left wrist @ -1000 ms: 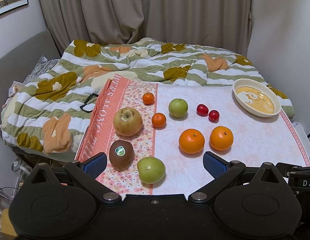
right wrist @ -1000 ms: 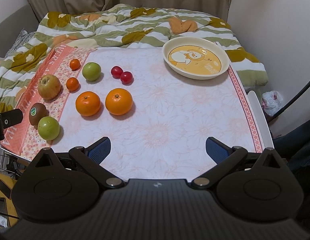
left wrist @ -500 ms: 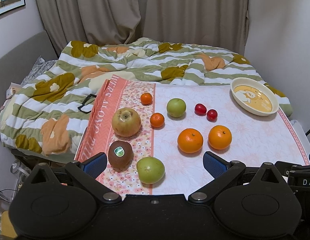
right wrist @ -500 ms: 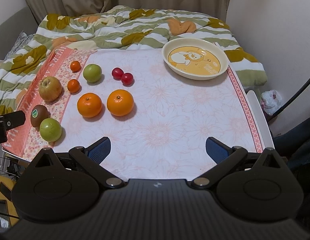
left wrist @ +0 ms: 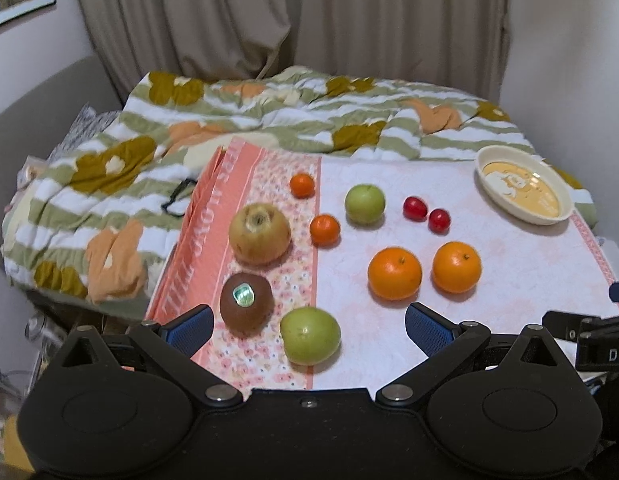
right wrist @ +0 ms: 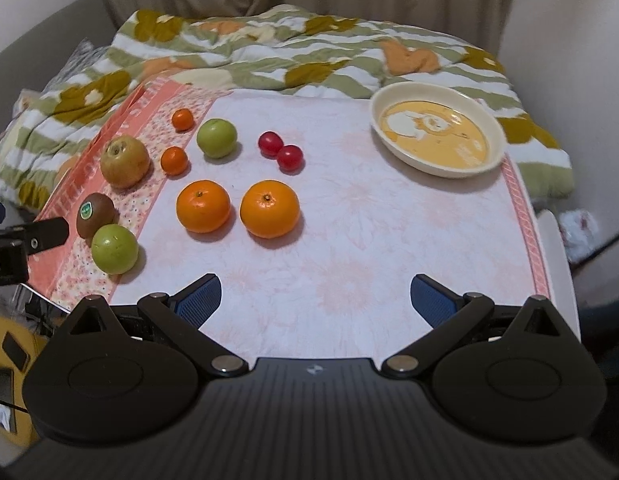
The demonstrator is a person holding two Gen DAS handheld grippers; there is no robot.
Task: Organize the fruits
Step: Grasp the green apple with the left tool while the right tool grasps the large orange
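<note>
Fruit lies on a pink-and-white cloth-covered table (right wrist: 349, 240). Two large oranges (right wrist: 269, 208) (right wrist: 203, 206) sit mid-table, two red cherry tomatoes (right wrist: 279, 150) behind them. A green apple (right wrist: 216, 137), two small tangerines (right wrist: 174, 160) (right wrist: 182, 119), a yellow-brown pear (right wrist: 124, 161), a kiwi (left wrist: 246, 310) and a near green apple (left wrist: 310, 335) lie to the left. An empty cream dish (right wrist: 437, 134) stands at the back right. My left gripper (left wrist: 307, 330) is open, the near green apple between its fingers. My right gripper (right wrist: 315, 300) is open and empty above bare cloth.
A striped green, white and orange quilt (left wrist: 269, 120) covers the bed behind and left of the table. Curtains (left wrist: 289, 20) hang at the back. A wall stands on the right. The table's right edge (right wrist: 549, 240) drops to the floor.
Both grippers have drawn back and risen slightly, so the fruit sits a little farther off in both views. No fruit has moved. Both grippers stay open.
</note>
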